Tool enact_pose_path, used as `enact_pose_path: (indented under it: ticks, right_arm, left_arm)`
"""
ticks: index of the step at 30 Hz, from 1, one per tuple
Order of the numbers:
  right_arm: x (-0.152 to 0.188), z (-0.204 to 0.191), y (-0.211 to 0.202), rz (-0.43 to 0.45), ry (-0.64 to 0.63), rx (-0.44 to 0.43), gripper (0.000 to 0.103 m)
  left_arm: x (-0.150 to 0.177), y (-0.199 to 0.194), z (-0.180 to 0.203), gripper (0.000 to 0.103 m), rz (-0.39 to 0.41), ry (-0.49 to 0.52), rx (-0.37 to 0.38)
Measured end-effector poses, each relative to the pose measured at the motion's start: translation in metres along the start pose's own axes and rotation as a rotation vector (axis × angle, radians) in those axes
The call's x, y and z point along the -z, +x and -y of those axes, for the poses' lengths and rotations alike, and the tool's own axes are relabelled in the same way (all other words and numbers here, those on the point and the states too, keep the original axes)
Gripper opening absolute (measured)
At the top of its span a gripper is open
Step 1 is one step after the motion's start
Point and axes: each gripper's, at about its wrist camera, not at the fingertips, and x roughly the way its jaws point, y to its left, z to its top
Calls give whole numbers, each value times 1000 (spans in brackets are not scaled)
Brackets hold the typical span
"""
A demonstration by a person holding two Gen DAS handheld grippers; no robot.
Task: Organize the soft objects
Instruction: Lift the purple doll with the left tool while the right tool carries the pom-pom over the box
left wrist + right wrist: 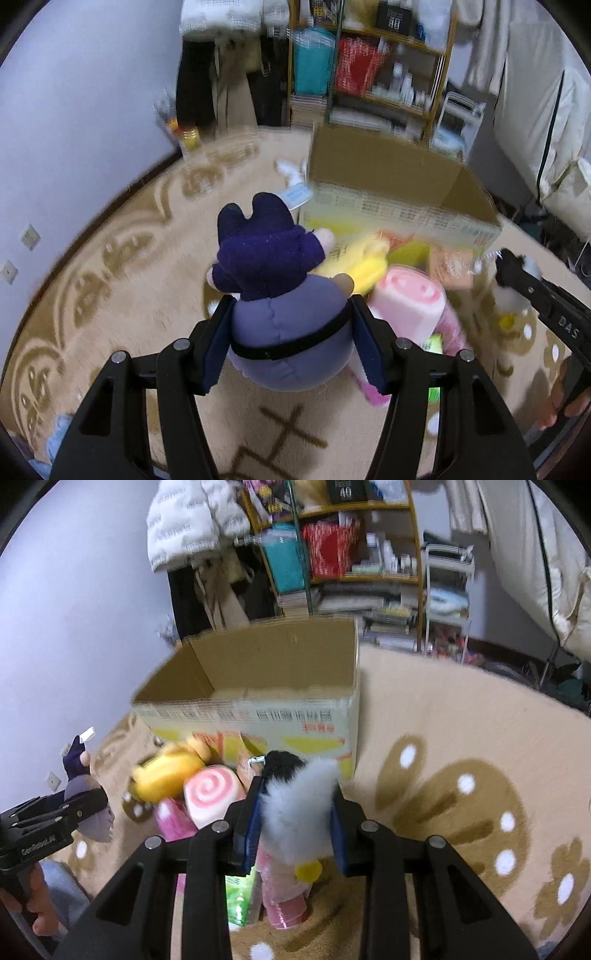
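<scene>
My left gripper (291, 325) is shut on a purple plush doll (284, 295) with a dark blue head, held above the carpet. My right gripper (295, 812) is shut on a white fluffy plush (295, 808) with a black top and yellow feet. An open cardboard box (258, 686) stands just ahead of both; it also shows in the left wrist view (388, 177). In front of the box lie a yellow plush (166, 771), a pink swirl roll cushion (214, 794) and pink items (284, 893). The left gripper with its doll shows at the left of the right view (70, 812).
A beige patterned carpet (461, 775) covers the floor. A cluttered wooden shelf (351, 554) and hanging clothes stand behind the box. A white wire rack (447, 602) is to the right. A green packet (240, 897) lies by the pink items.
</scene>
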Motion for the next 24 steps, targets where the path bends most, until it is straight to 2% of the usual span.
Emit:
enact_pose_path:
  ticks: [4,8,13,18,24]
  right_arm:
    - [-11,-3,-33,97,-14,-11,33]
    - [-23,-10,-51,170,-37,-19,33]
    - [-45,-18,-67,243,-69,-21,33]
    - [-59,-25,-65,277,-106,-15,33]
    - [-81,-27,-45,274,-145,-2,34]
  left_arm:
    - [-14,-22,0,60,121,2,12]
    - [-30,-33,2,60,194,27,27]
    - [-49,-41,10,60,293,51,-2]
    - [-74,-35,18,60,318,77,6]
    - [-101,-22,26,60,325,110,-10]
